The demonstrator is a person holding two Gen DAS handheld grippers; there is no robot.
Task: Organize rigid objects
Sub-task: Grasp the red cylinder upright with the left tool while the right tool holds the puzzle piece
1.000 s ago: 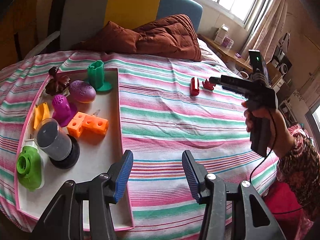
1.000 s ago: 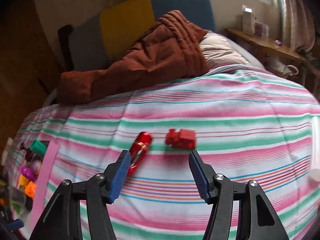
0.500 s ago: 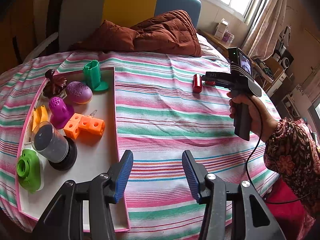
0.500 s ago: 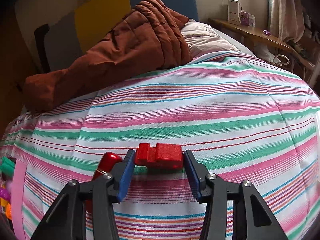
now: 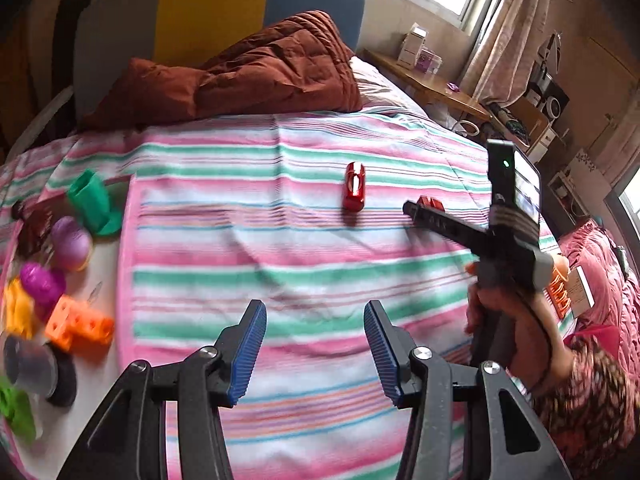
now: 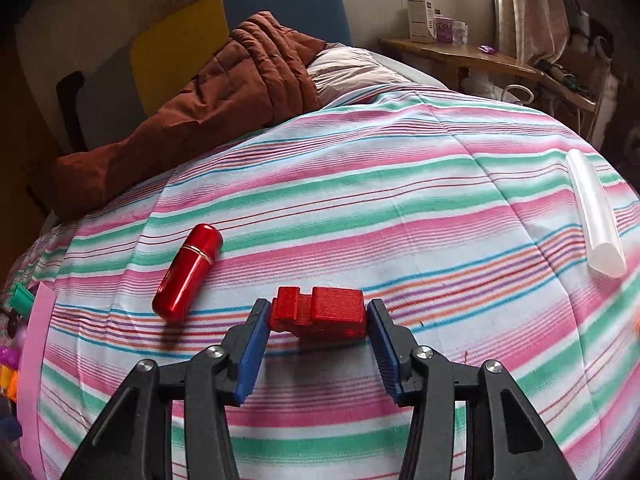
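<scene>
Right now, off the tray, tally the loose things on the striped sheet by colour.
Red: 2 (red block, gripped; red capsule)
White: 1 (white tube)
Total: 3; orange blur at the edge uncounted.

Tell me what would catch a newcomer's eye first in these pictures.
Probably the red plastic block clamped between the right gripper pads, low on the striped bedspread. Just left of it lies a shiny red capsule-shaped case. In the left wrist view, a white tray crowded with colourful toys sits at the bed's left edge, while the left gripper hangs open.
</scene>
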